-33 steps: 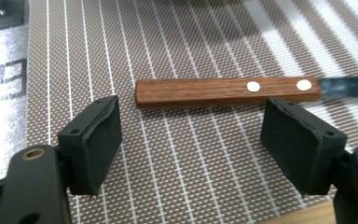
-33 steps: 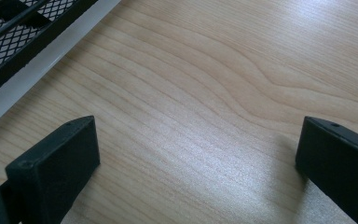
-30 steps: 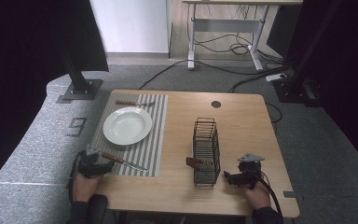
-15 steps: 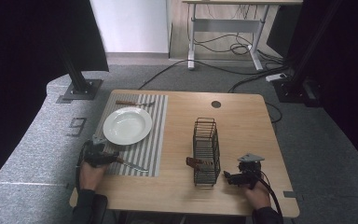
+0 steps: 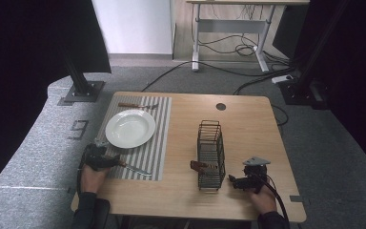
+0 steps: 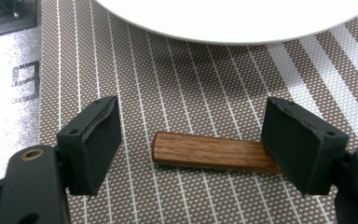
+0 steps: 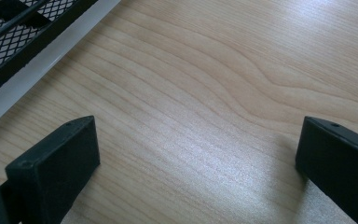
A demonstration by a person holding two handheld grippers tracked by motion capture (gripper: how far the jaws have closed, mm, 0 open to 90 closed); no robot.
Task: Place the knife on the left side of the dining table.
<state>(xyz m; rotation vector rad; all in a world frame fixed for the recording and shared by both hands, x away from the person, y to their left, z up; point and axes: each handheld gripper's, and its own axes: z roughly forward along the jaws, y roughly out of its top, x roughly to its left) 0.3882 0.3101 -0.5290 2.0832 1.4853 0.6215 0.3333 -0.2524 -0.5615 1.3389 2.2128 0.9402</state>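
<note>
Our left gripper (image 6: pixel 191 149) stands wide open just above the striped placemat (image 6: pixel 177 84), its jaws set either side of the wooden handle (image 6: pixel 212 151) of a knife (image 5: pixel 132 167). We judge this the approach to a grasp, with nothing held yet. The handle lies flat between the jaws, its blunt end nearer the left one and its far end running under the right one (so it sits off-centre). The next move likely calls for a small shift toward the right jaw, then a lowering and a squeeze across the handle. Beyond it lies the white plate (image 6: pixel 233 18), close by. Our right gripper (image 7: pixel 196 168), also wide open and empty, hovers over bare bench (image 7: pixel 214 70) beside the black wire rack (image 5: pixel 210 152).
</note>
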